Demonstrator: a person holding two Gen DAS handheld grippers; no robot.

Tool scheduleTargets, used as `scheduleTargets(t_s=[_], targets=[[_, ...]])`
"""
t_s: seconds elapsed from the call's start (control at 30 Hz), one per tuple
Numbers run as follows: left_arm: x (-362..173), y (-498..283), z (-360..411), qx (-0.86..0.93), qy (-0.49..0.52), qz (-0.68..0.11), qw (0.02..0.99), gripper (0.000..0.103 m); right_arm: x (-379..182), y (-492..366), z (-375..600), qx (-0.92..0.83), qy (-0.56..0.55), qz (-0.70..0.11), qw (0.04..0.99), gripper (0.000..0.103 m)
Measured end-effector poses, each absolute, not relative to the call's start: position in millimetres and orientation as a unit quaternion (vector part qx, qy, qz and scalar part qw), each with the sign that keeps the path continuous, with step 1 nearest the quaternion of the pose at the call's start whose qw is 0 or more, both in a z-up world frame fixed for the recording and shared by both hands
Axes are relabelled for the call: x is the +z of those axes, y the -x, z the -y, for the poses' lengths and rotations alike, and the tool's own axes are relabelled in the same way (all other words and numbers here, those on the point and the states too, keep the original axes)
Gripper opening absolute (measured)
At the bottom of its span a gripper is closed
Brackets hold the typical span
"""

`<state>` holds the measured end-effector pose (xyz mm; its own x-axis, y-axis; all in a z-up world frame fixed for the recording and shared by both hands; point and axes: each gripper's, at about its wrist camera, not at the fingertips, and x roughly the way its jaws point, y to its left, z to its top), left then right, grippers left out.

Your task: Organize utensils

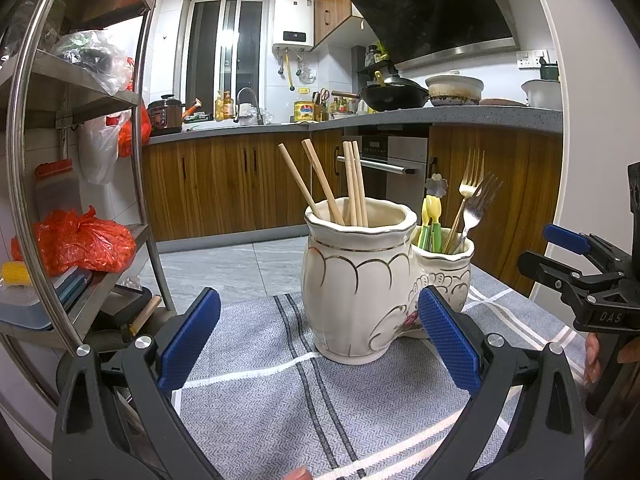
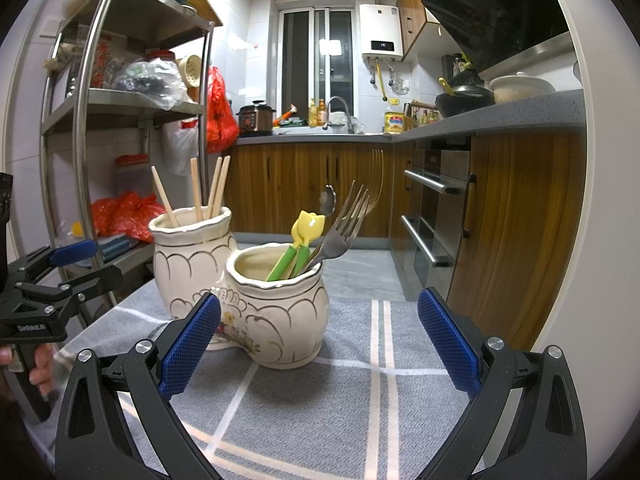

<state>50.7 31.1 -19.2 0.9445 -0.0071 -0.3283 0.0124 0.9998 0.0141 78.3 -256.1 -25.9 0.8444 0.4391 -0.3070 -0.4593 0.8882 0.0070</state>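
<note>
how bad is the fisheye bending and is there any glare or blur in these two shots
Left wrist view: strong barrel distortion, the steel shelf post bows into an arc; the window shows a bright glare spot; the ceramic holder is sharp. Right wrist view: same bending on the shelf rack and counter edge; the silver fork is crisp; corners vignette to black in both.

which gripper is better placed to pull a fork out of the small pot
Right, probably. The right gripper is open with the small pot and its forks nearly dead ahead. From the left gripper, the tall pot stands in front.
</note>
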Motion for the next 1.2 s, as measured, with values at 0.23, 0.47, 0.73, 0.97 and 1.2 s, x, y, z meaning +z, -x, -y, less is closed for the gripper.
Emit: scheduleTargets(t_s=[0.23,0.47,0.73,0.97,1.2], targets=[[-19.3,-50.9,-31.4,-0.005,-0.007,-0.168,0.986,0.098,-25.9,-78.2,256.3,0.234,0.033,-0.152,0.960,0.098],[-18.4,-51.2,-32.6,-0.005,-0.007,-0.168,0.986,0.098,-26.1,-78.3,256.0,0.234,0.033,-0.152,0.960,0.098],[-18.3,-51.4,-32.7,-0.003,-0.006,-0.168,0.986,0.098,-26.2,-78.3,256.2,0.234,0.033,-0.152,0.960,0.098],[-17.6,-51.9,-33.1,-0.002,-0.006,-0.168,0.986,0.098,-26.3,-78.4,255.8,0.234,0.033,-0.152,0.960,0.098],[-17.4,-52.0,-33.2,-0.002,-0.006,-0.167,0.986,0.098,-26.2,-78.3,256.2,0.234,0.033,-0.152,0.960,0.098]])
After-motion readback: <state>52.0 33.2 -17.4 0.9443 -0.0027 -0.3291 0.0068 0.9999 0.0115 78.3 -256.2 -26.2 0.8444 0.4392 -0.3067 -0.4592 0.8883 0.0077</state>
